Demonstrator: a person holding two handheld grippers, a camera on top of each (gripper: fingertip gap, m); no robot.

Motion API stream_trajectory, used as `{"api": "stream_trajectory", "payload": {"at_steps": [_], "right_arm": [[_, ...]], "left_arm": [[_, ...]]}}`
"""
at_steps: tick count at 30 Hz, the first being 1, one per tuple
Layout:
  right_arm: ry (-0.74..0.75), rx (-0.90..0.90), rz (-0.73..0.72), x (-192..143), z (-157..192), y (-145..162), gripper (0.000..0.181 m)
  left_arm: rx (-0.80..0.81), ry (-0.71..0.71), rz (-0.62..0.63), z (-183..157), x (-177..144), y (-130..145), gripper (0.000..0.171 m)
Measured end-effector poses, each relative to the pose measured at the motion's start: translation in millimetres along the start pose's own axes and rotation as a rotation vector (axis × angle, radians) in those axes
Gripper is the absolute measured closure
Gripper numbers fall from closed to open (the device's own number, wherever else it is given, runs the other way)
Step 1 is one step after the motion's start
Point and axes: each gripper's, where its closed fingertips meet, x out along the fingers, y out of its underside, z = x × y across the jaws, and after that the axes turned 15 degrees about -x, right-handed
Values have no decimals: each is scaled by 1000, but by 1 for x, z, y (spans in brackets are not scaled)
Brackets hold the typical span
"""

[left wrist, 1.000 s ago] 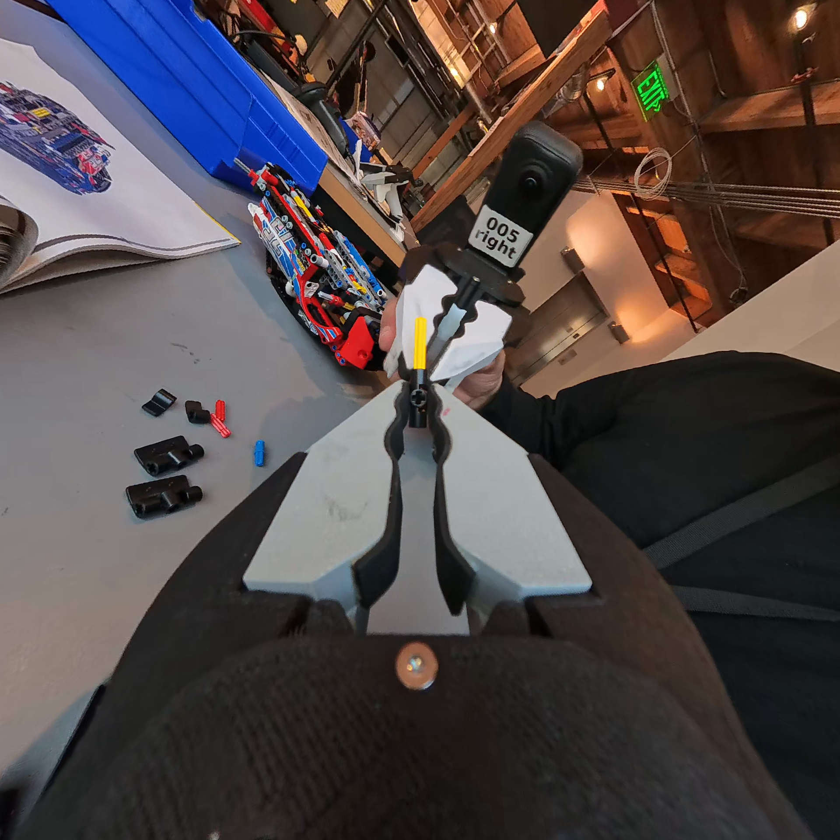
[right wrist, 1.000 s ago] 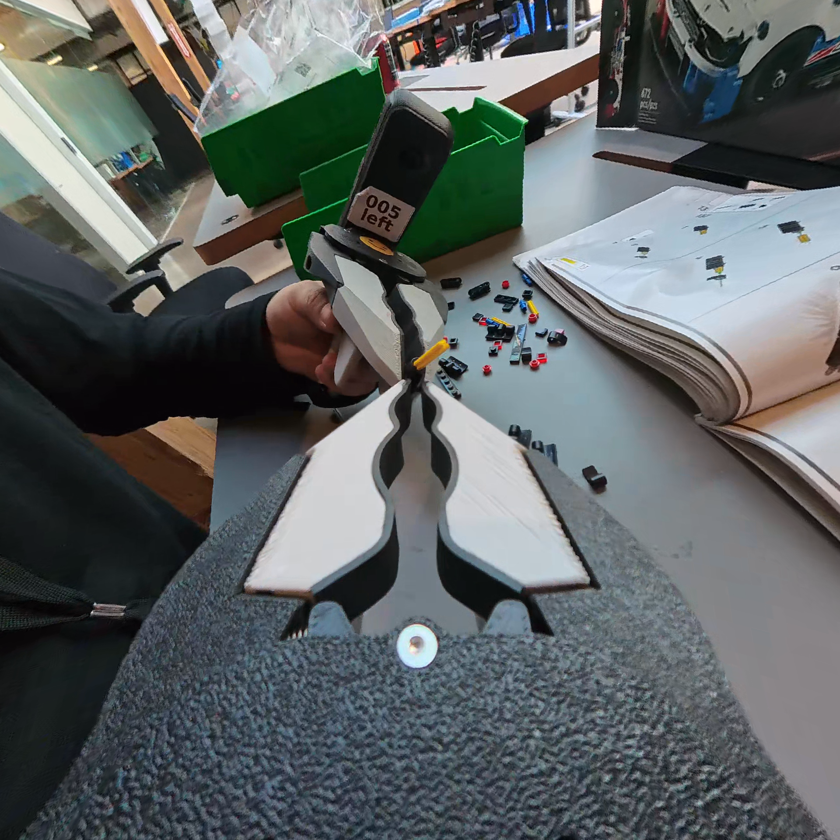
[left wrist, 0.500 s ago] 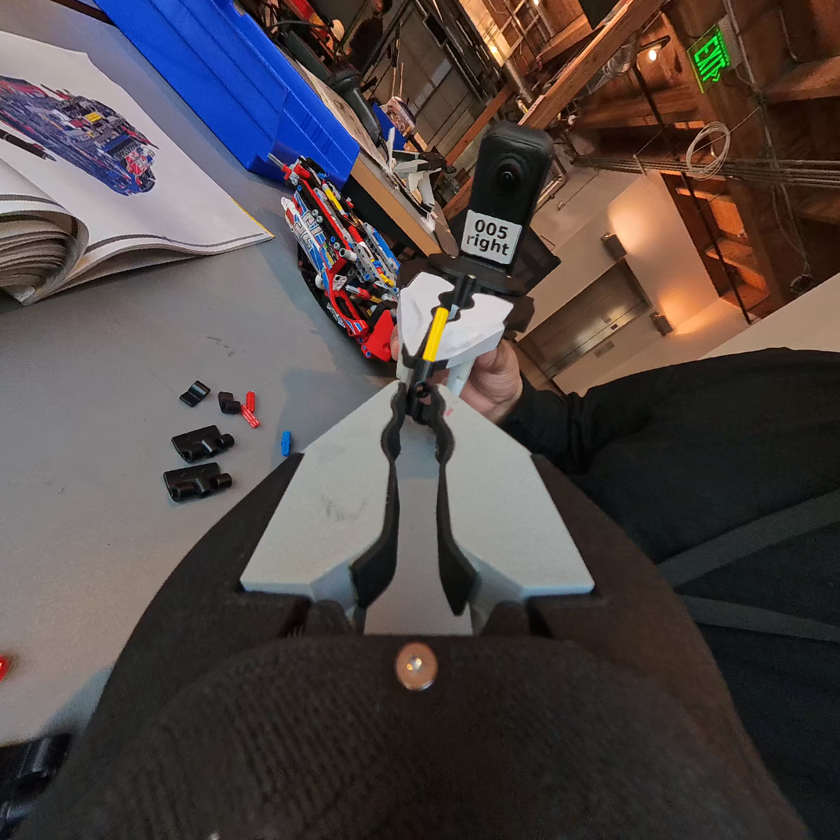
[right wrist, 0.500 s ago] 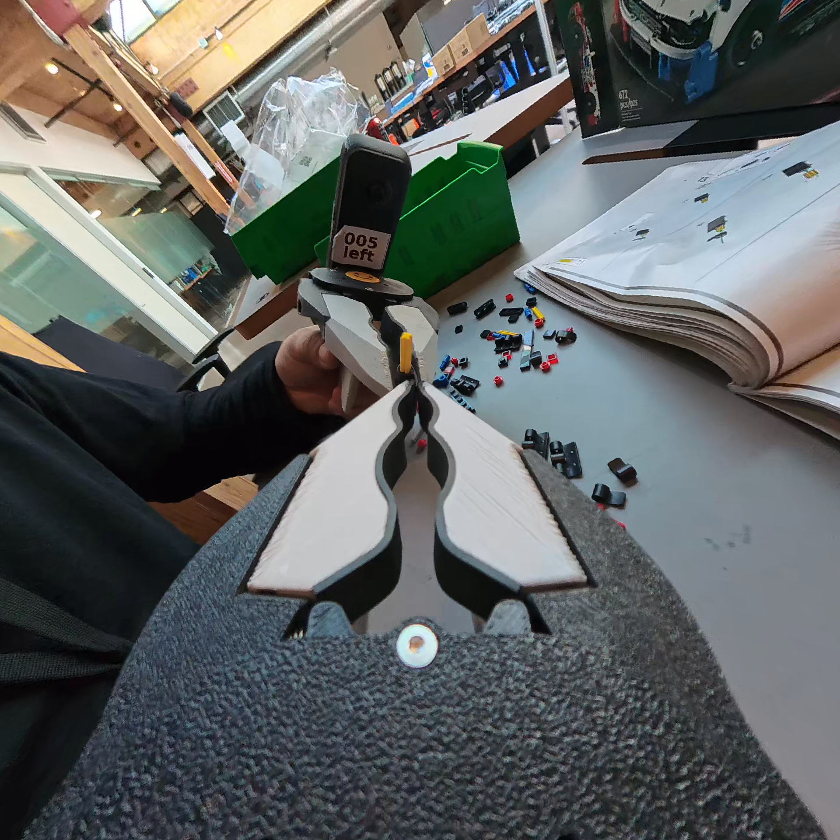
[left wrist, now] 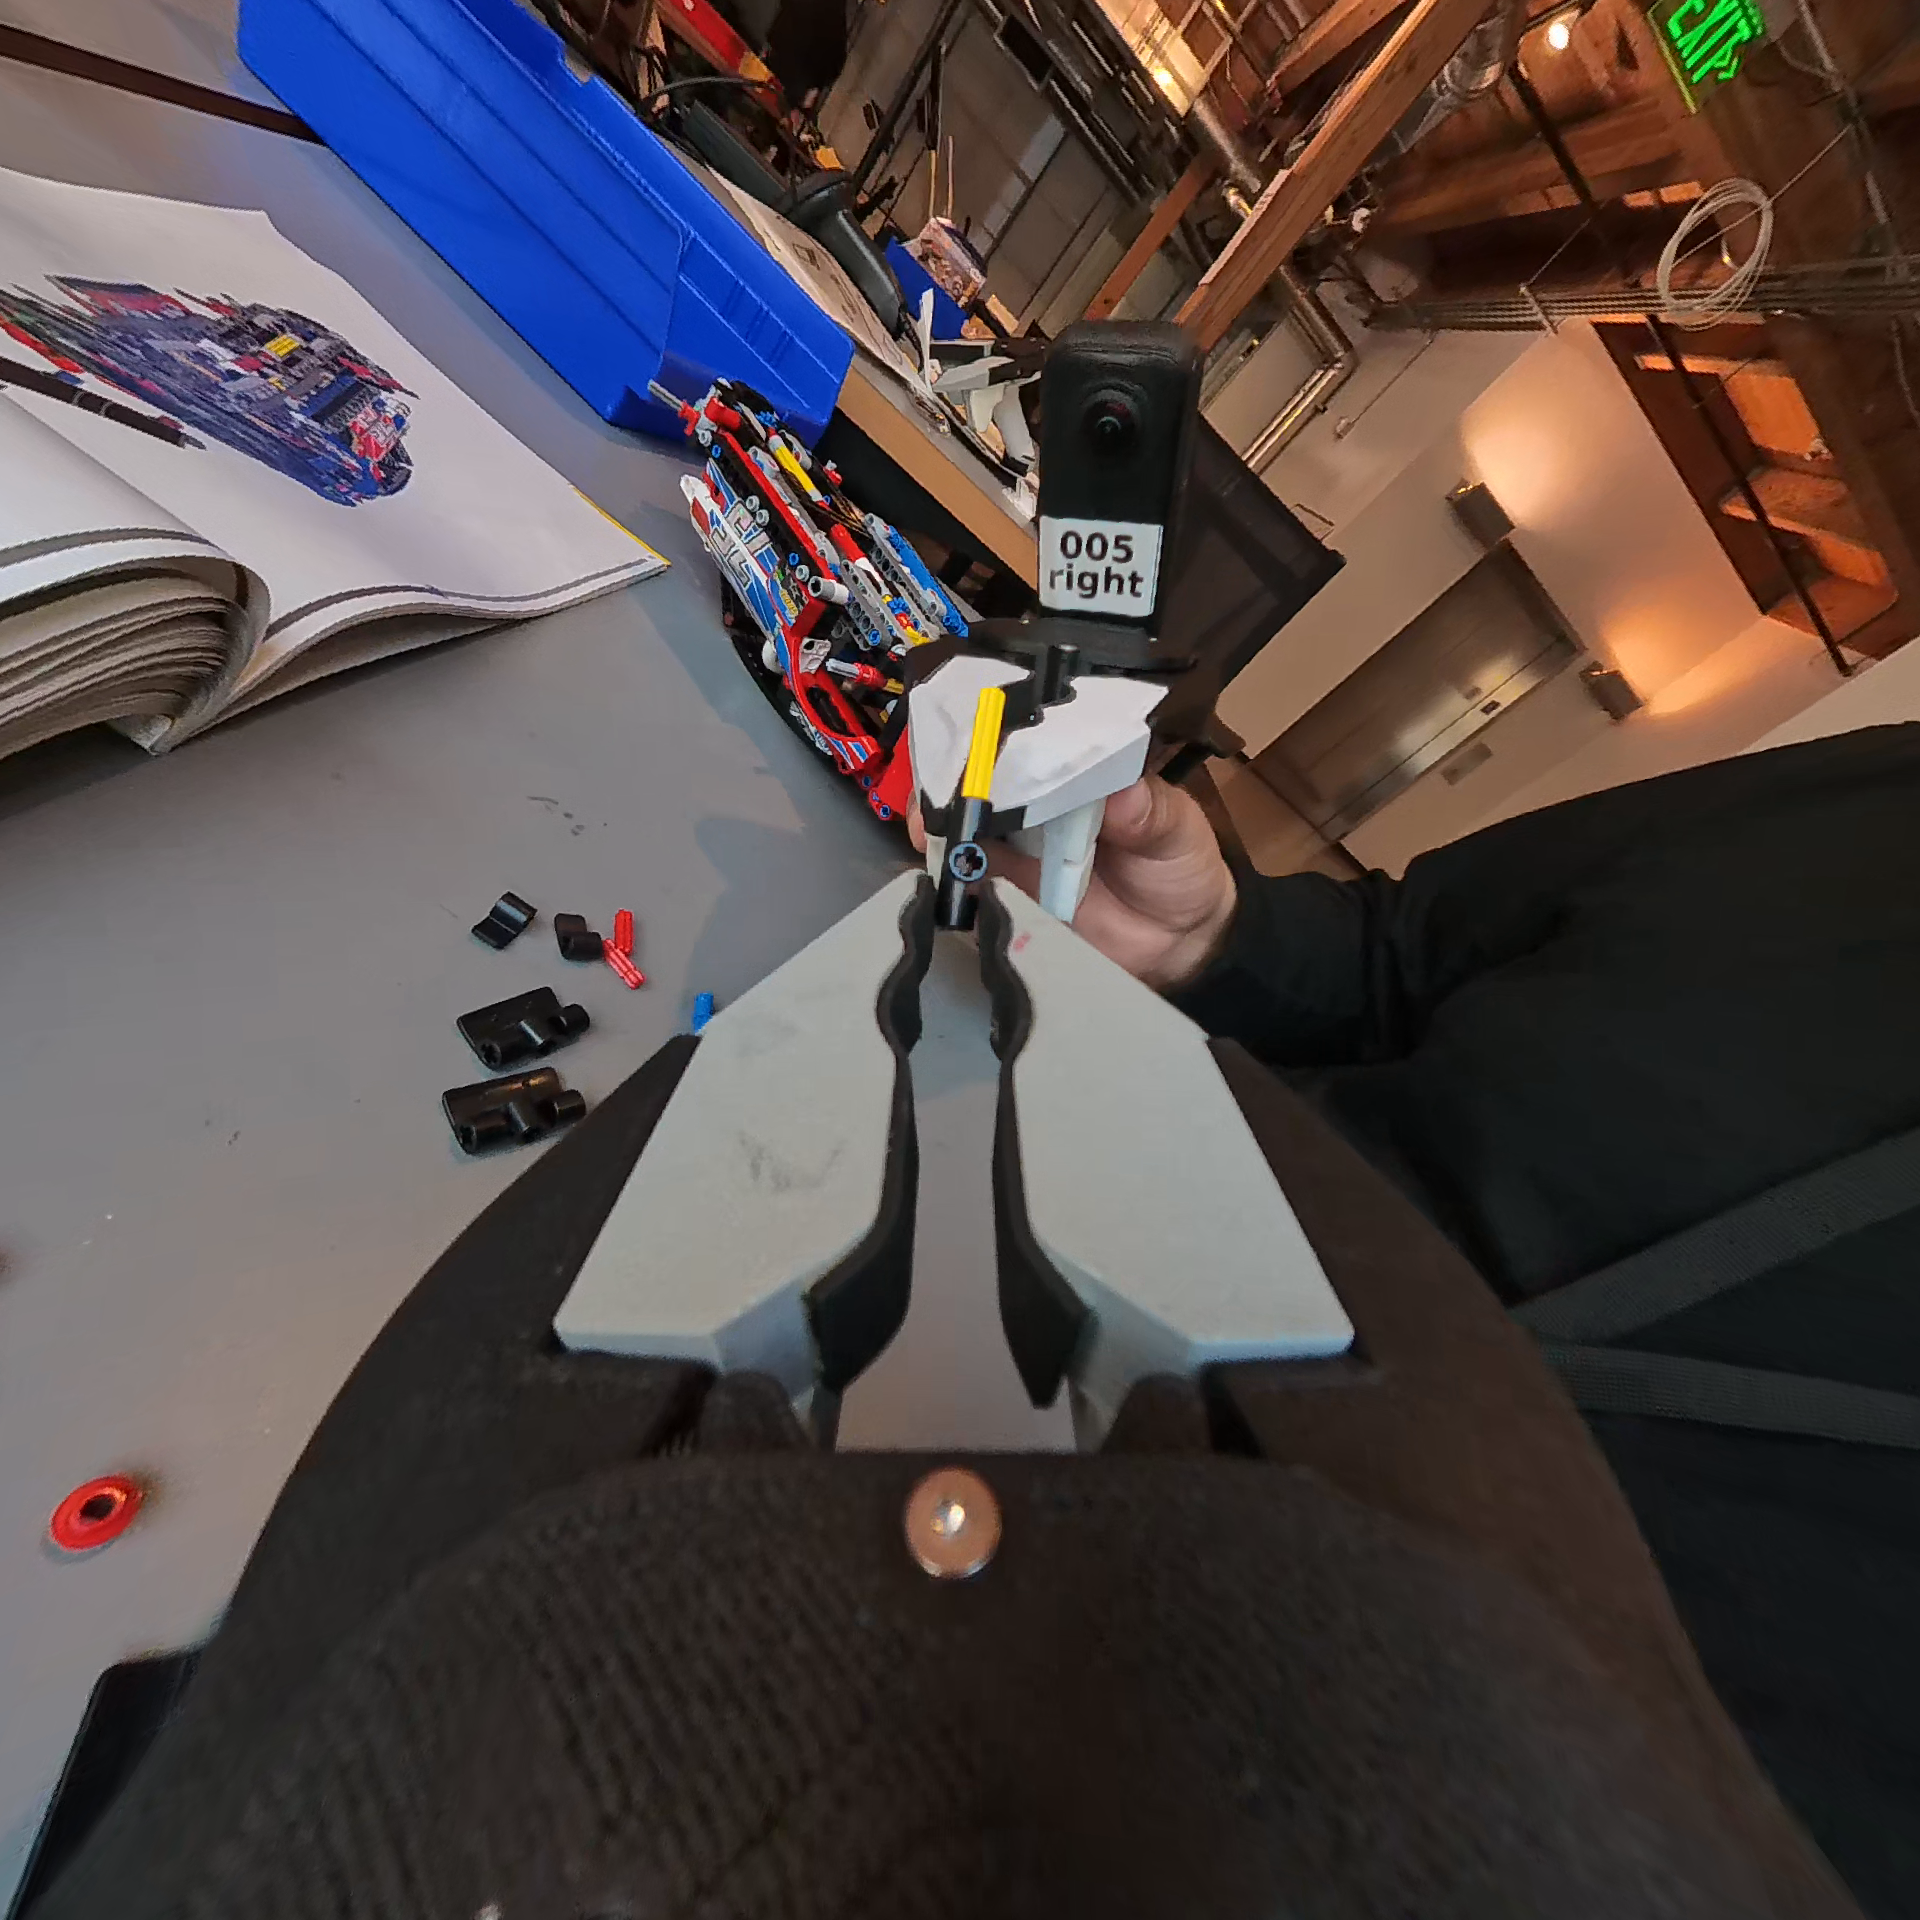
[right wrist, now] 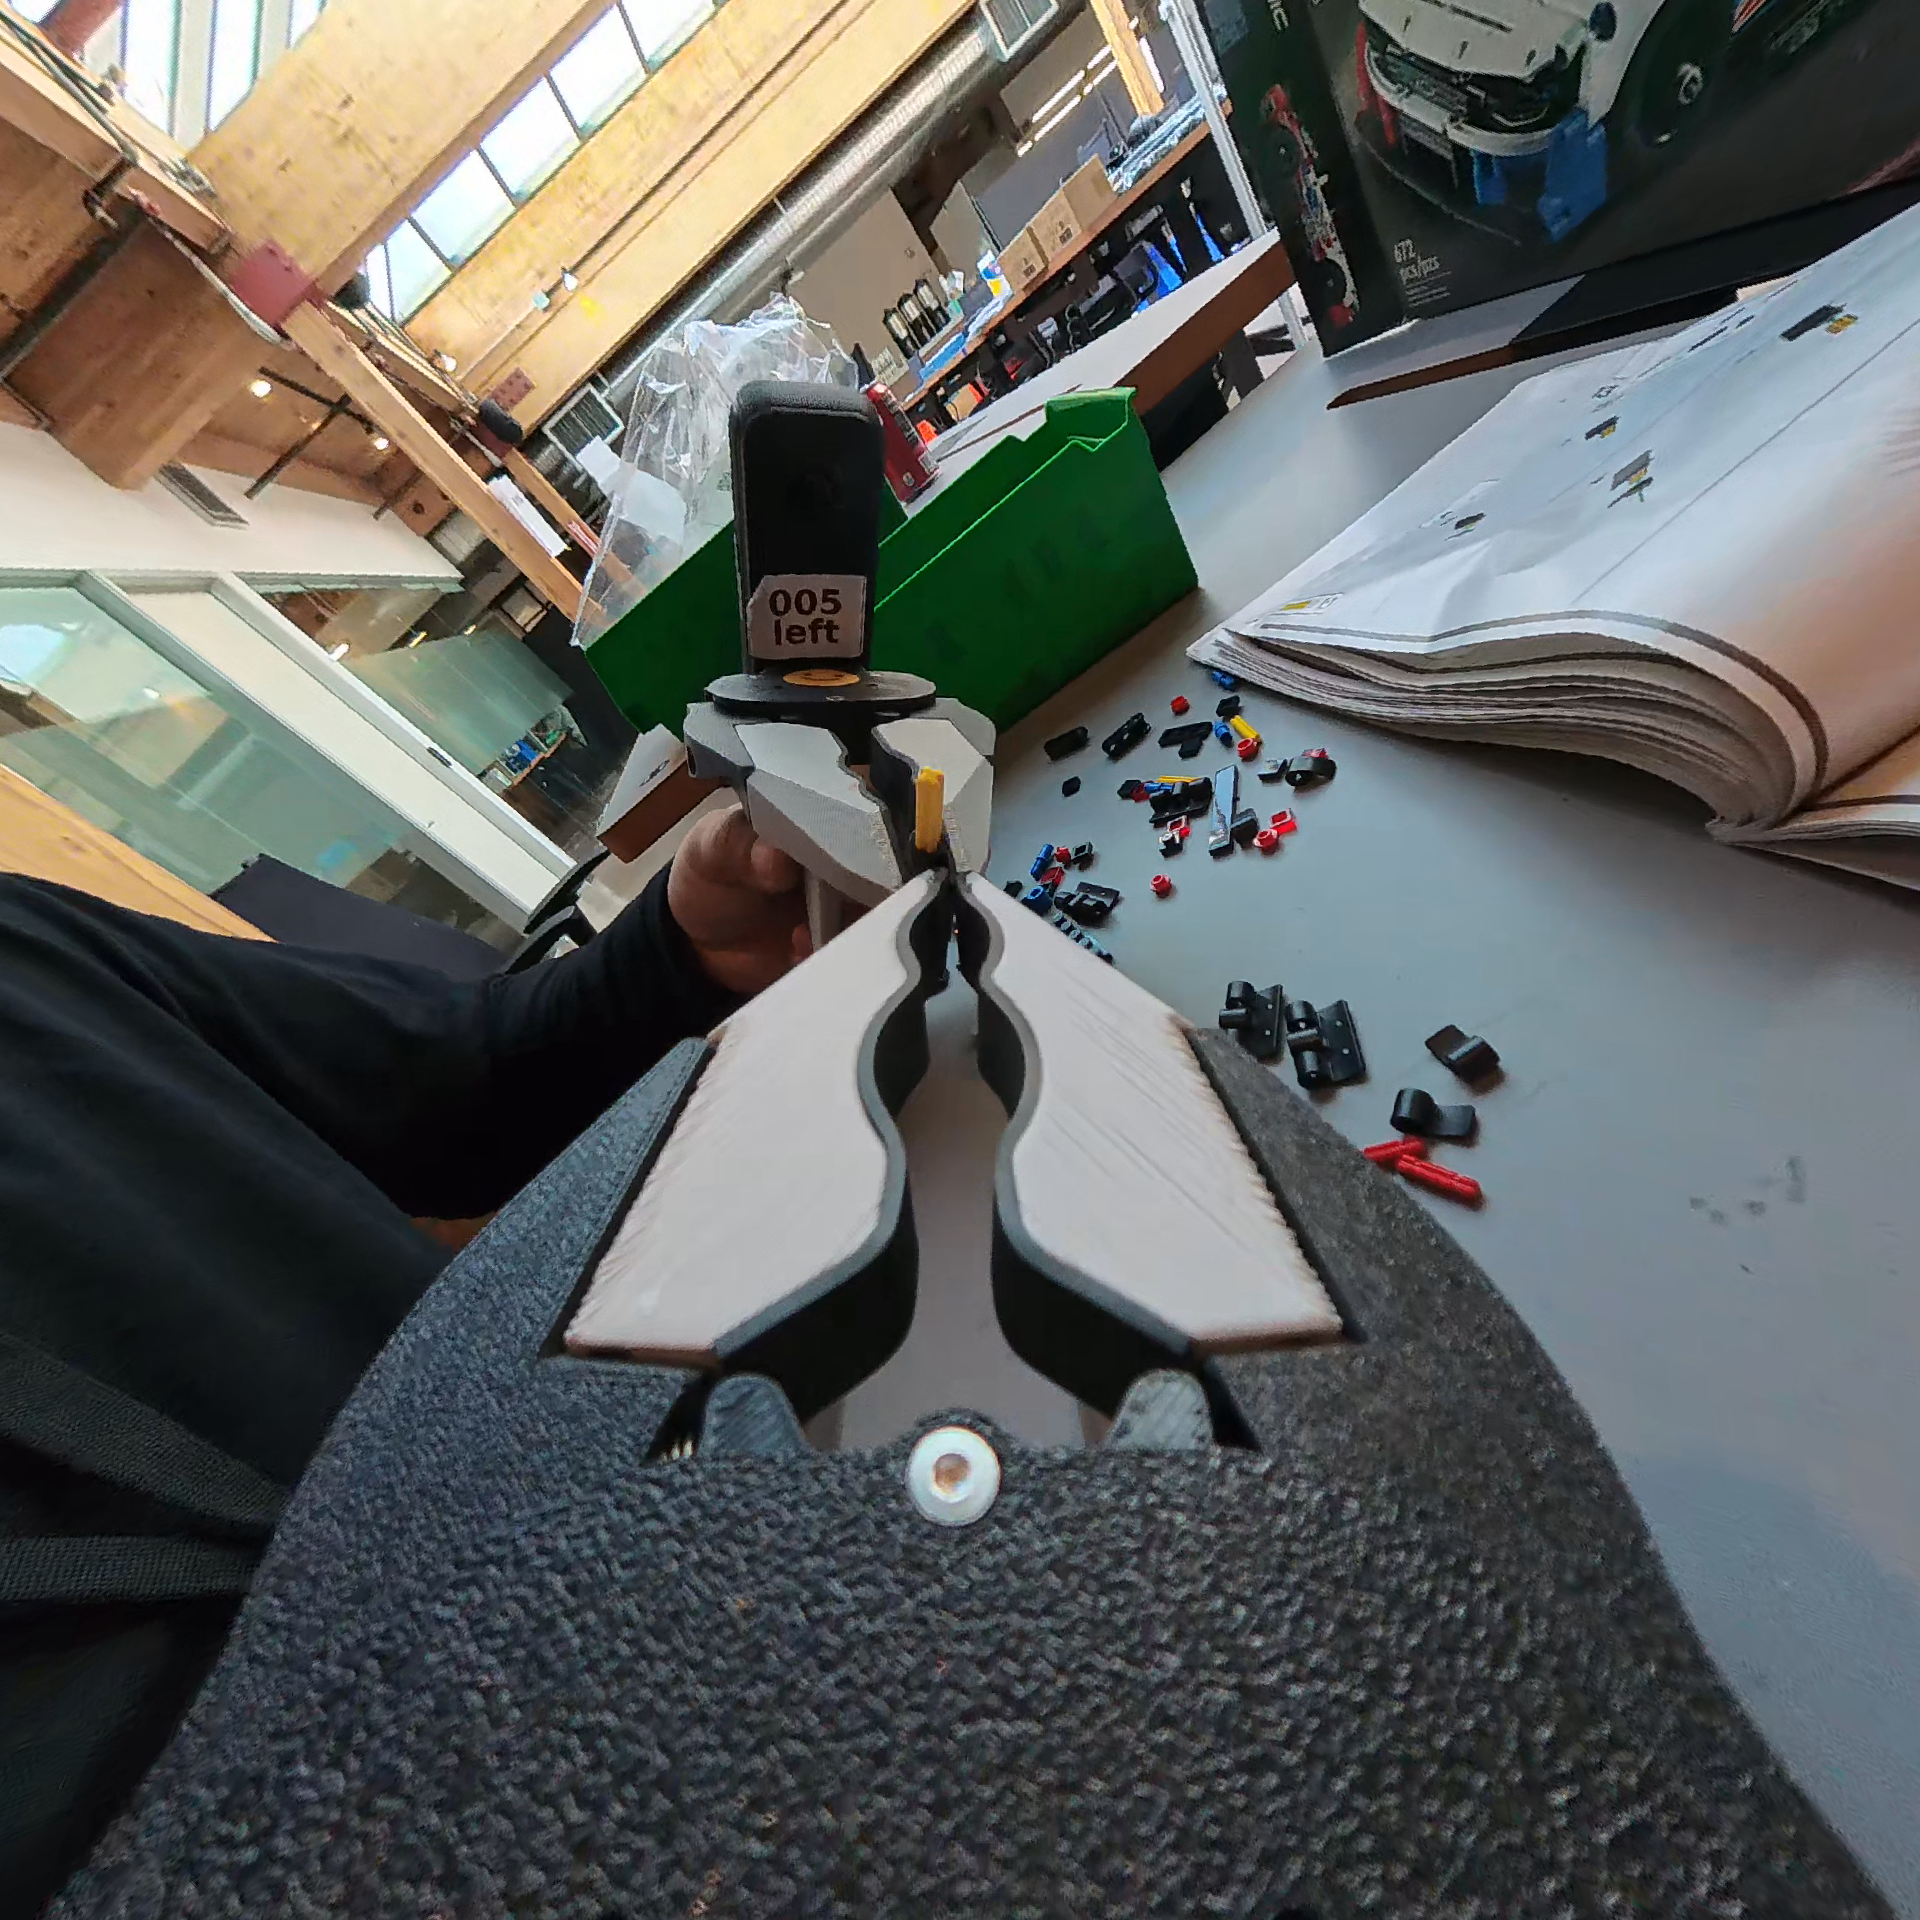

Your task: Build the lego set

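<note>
While its fingers pinch a black connector (left wrist: 961, 883) with a yellow axle (left wrist: 980, 743) standing up from it, the left gripper (left wrist: 954, 909) meets the right gripper (right wrist: 948, 883) tip to tip, whose fingers are pressed together. Left of the left gripper lie loose black pieces (left wrist: 514, 1070); beyond them sits the partly built model (left wrist: 821, 613).

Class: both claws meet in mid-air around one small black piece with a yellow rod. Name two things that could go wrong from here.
1. The left claw pinches only the tip of the black connector; a twist could pop it free over the table's edge.
2. The yellow rod sticks out unsupported near the right claw, so a sideways nudge could push it out of line.
</note>
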Motion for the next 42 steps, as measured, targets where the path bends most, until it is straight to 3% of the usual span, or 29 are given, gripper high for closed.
{"api": "stream_trajectory", "payload": {"at_steps": [8,14,19,23,28,30,37,42], "right_arm": [[2,-6,-76,7,-2,-7,181],[24,-31,-35,16,-10,-1,180],[115,-183,34,8,-19,-4,174],[148,-369,222,2,-9,2,160],[172,-683,554,-8,4,35,163],[176,-817,607,-12,7,44,168],[81,-846,732,-25,21,92,181],[18,-862,771,-34,26,113,181]], "left_arm": [[35,-12,-39,-1,-6,-8,166],[153,-133,-22,10,-13,-11,166],[460,-384,64,29,-19,-8,166],[691,-509,188,38,-23,2,167],[930,-480,333,27,-24,24,166],[978,-445,370,23,-21,34,166],[988,-362,557,32,-6,79,166],[1005,-336,666,37,1,103,166]]}}
